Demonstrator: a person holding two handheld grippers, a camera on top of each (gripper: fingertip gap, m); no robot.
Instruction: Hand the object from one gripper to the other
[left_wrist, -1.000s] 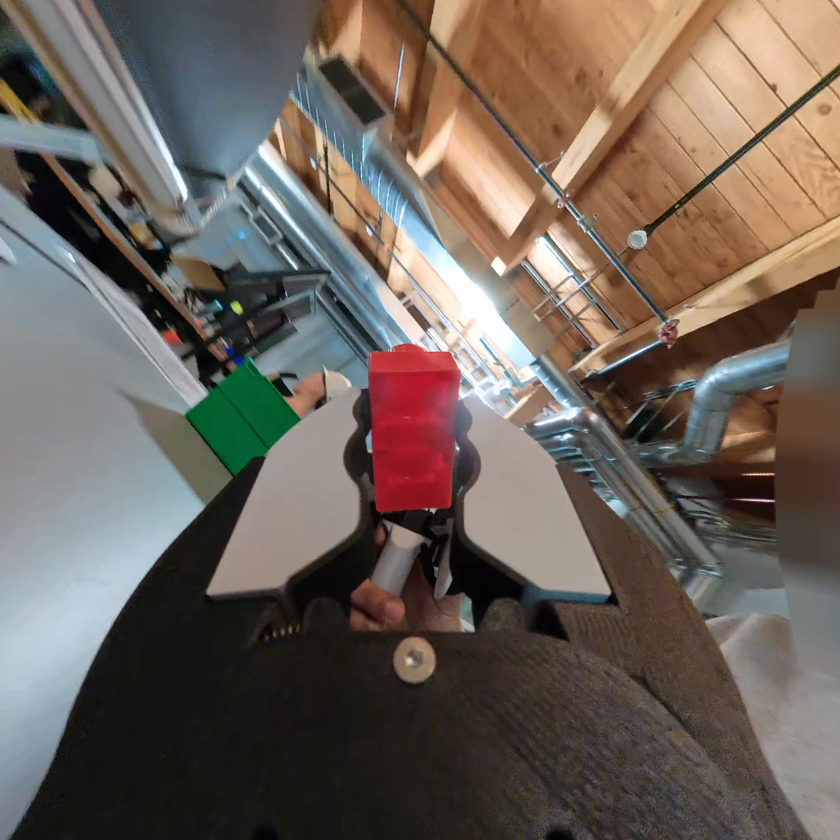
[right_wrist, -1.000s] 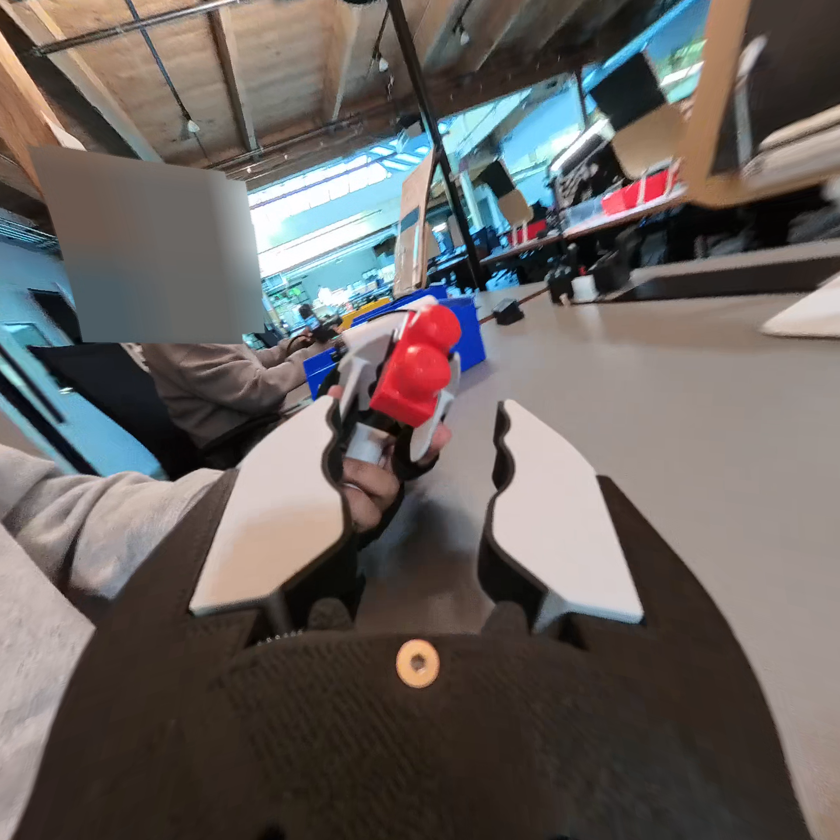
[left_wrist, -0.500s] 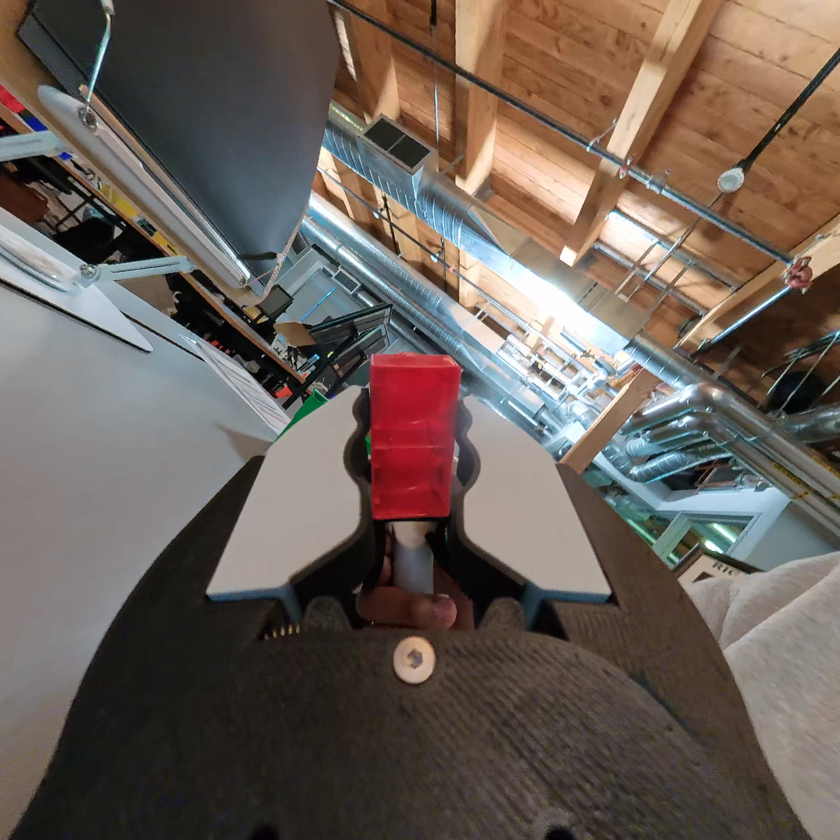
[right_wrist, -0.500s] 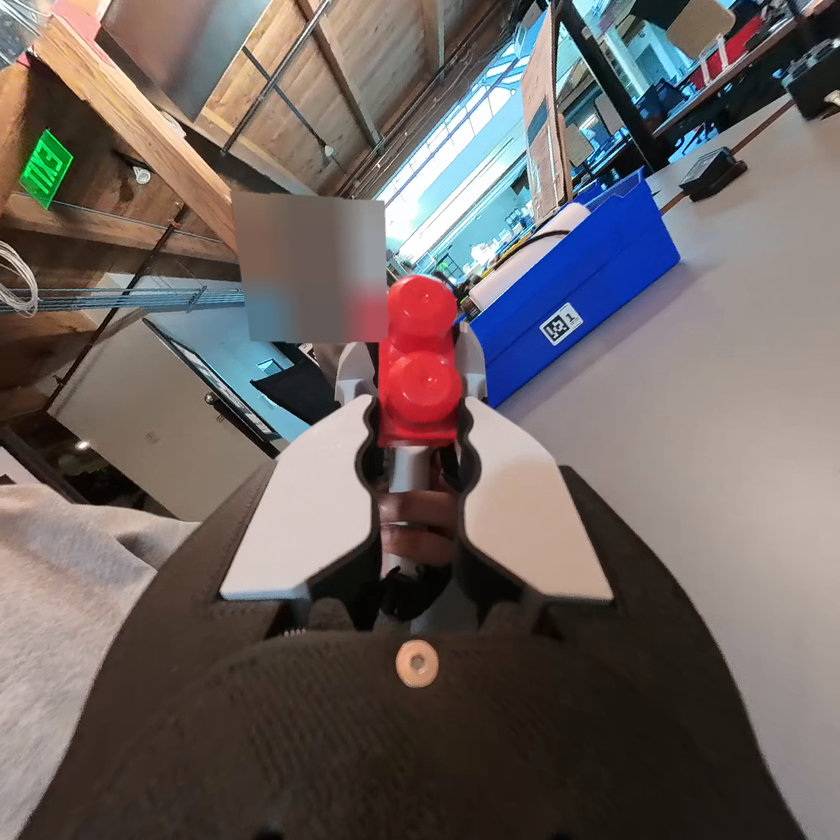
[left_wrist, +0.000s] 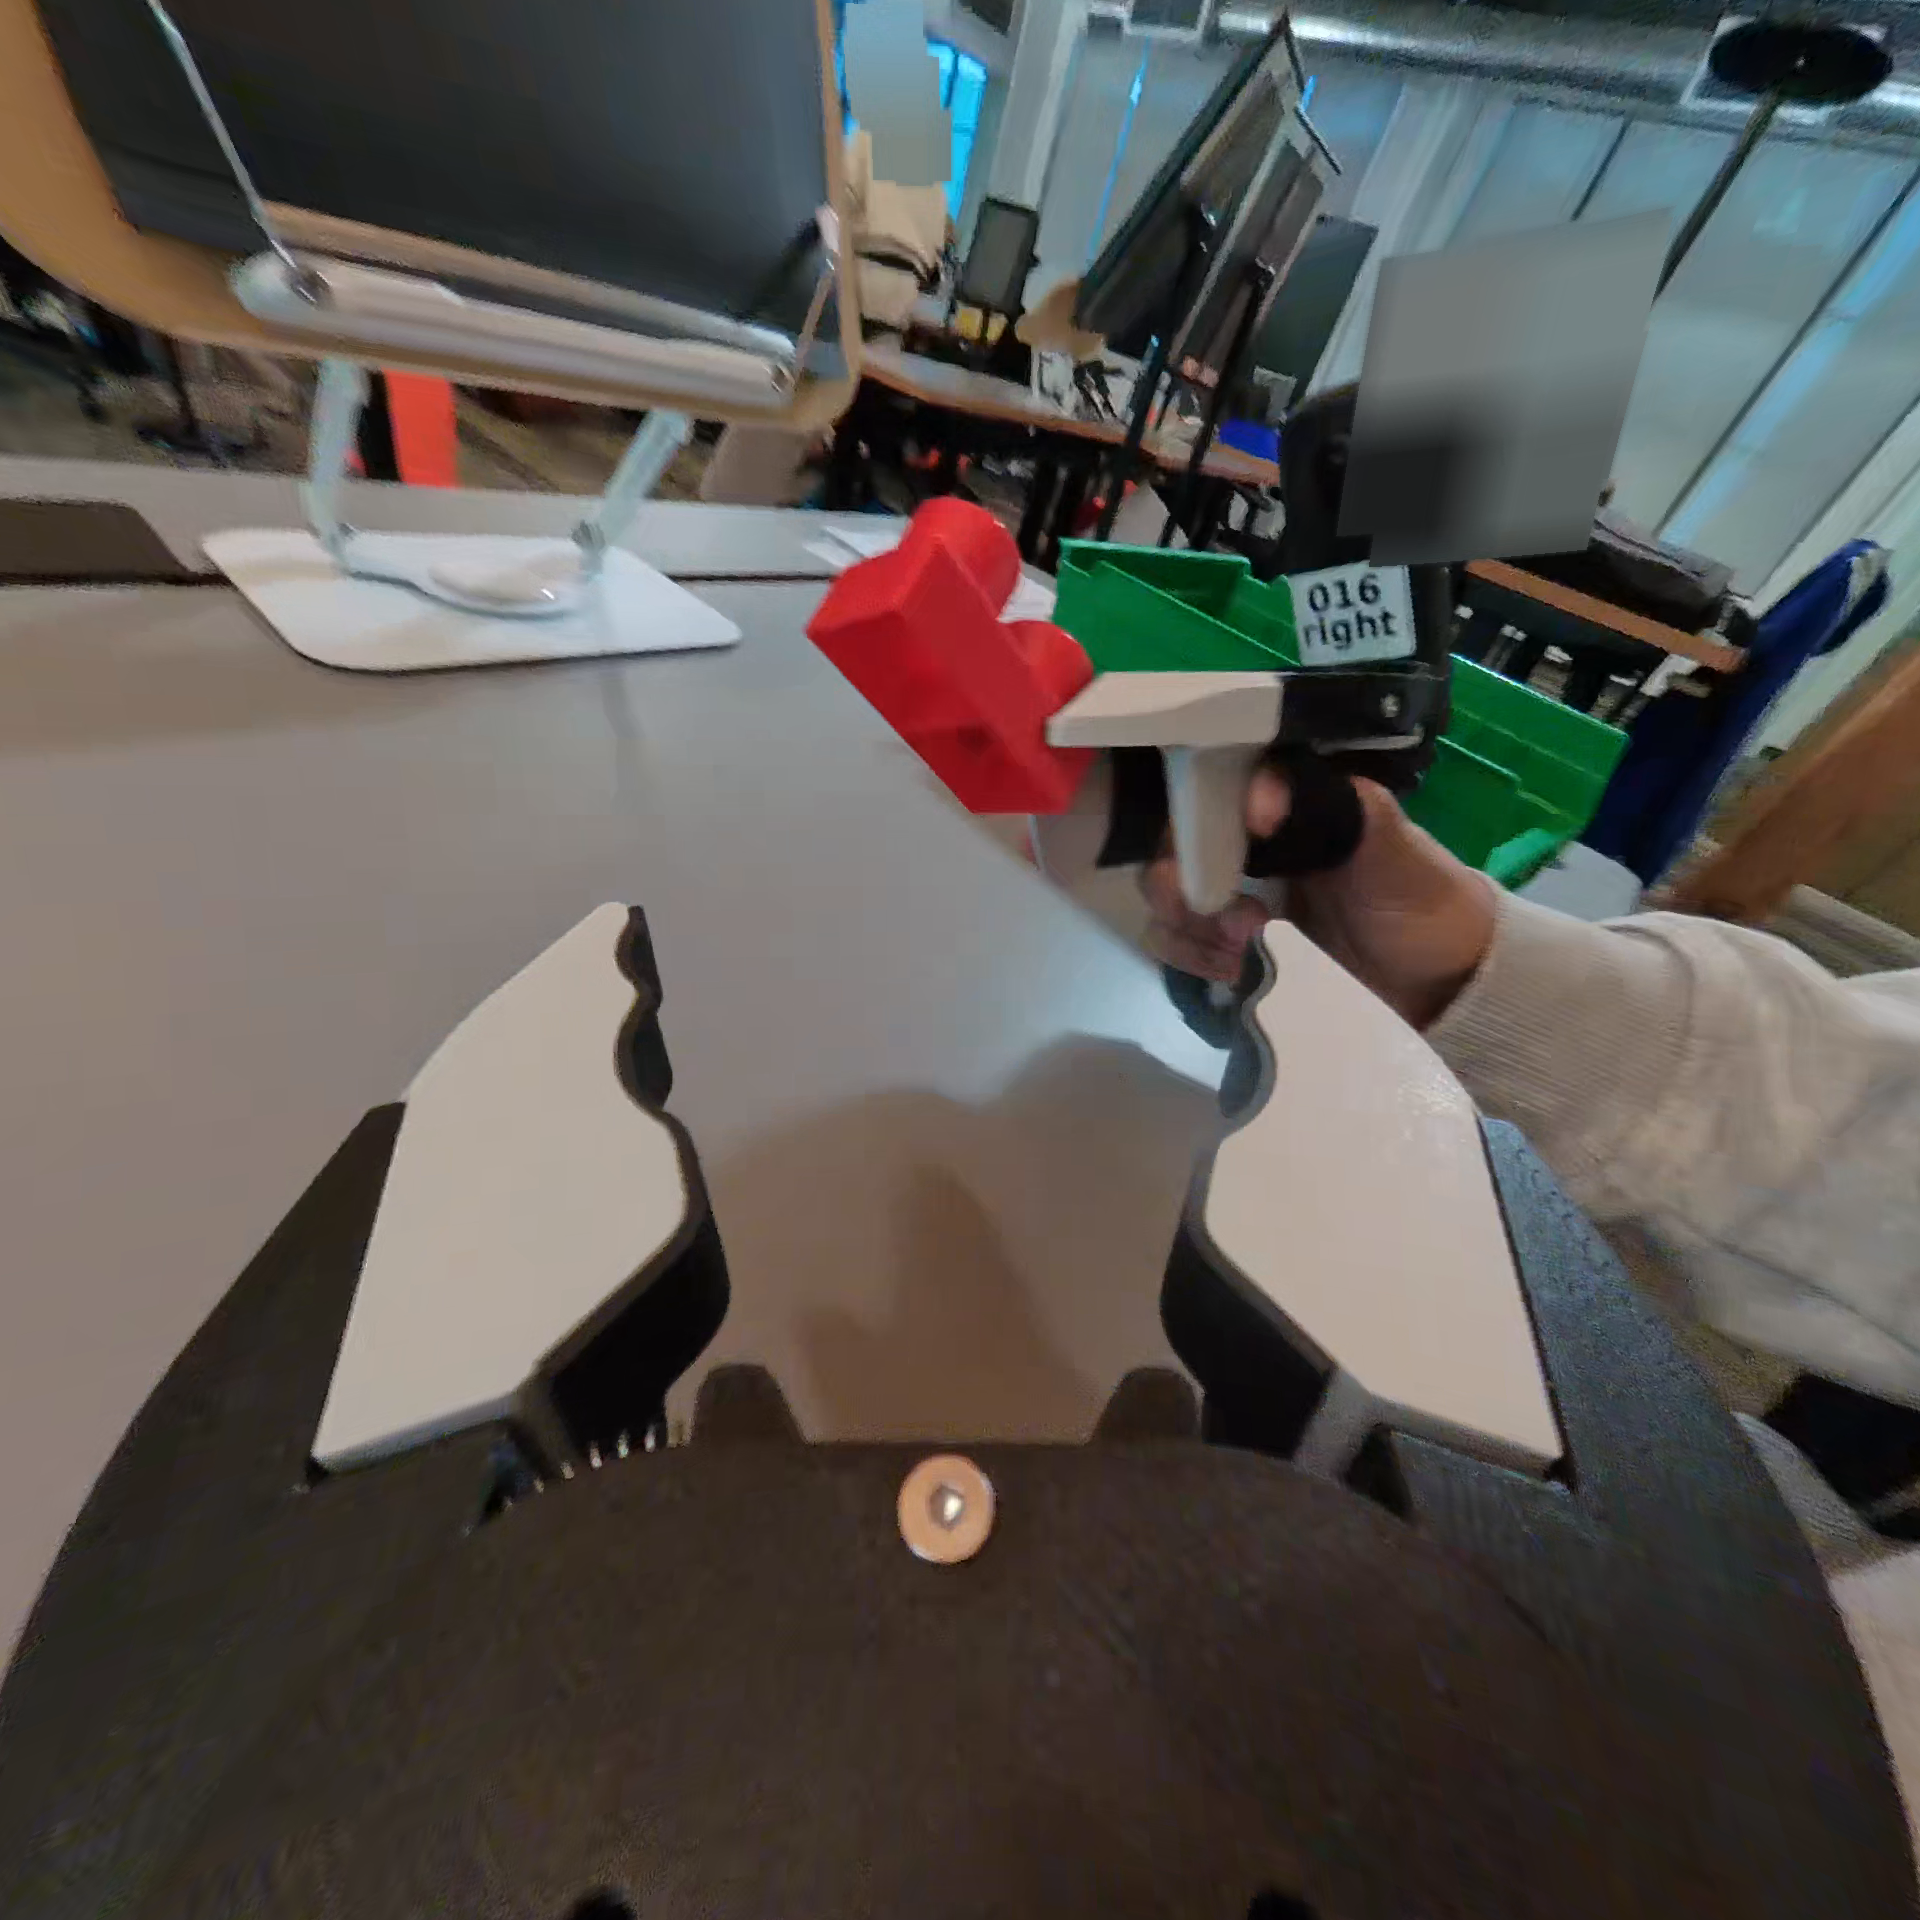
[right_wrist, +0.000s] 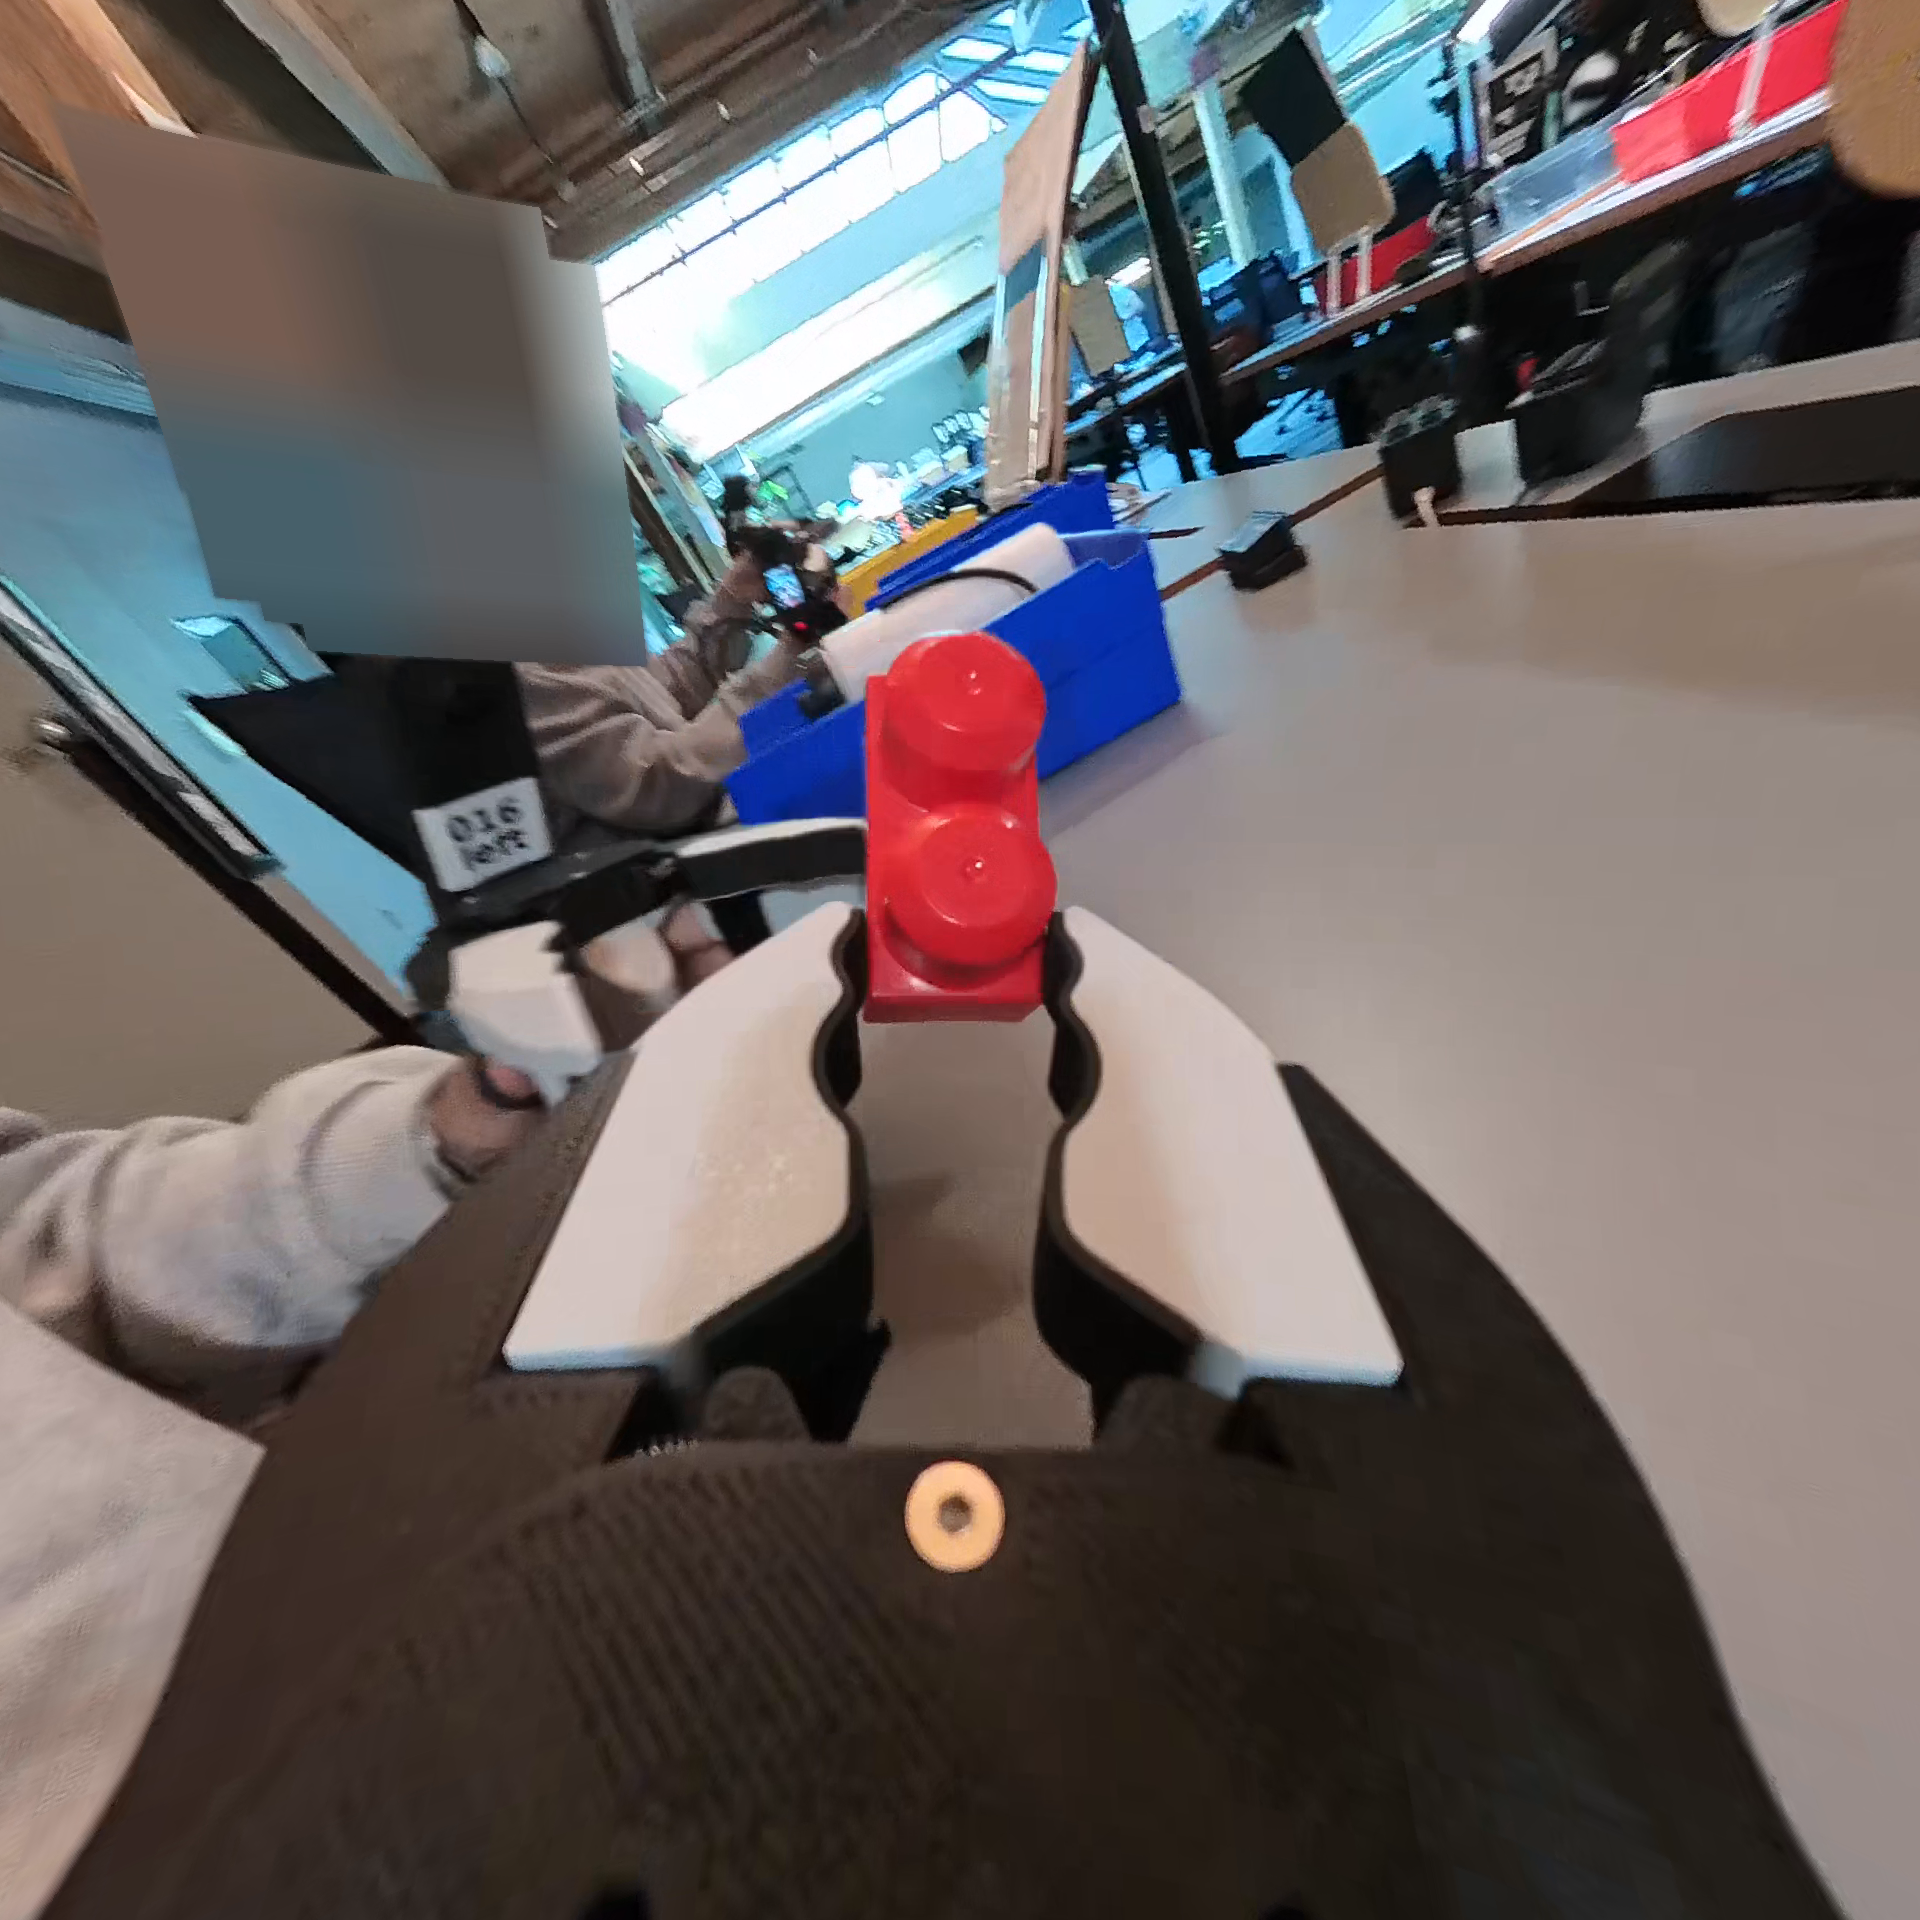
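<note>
Left tongs (left_wrist: 940, 997) now stand wide with nothing between their white fingers (left_wrist: 520, 1174); half a second ago they were clamped on the red block (left_wrist: 951, 660), so the block has left them and sits only in the right tongs (right_wrist: 954, 961), whose tips are closed narrowly on its lower end. From the right wrist view the block's two round studs face the camera, one above the other, and it is held above the grey counter (right_wrist: 1507, 831) — not resting on it. In the left wrist view the same block sticks out from the far tongs at a tilt, with a hand (left_wrist: 1340, 894) on the trigger handle and a pale sleeve (left_wrist: 1683, 1122) behind it. The left wrist view has swung from the wooden ceiling down to the counter; the two tools, which met at the block a moment ago, are now apart, the left one showing to the left of the block in the right wrist view.

Containers: a green bin (left_wrist: 1496, 748) sits behind the right tongs toward the counter's far right; its contents are hidden. A blue bin (right_wrist: 1081, 665) lies behind the block toward the far edge — it holds a white roll (right_wrist: 987, 582) and a dark cable. A monitor stand (left_wrist: 468, 613) rests at the far left of the counter.
</note>
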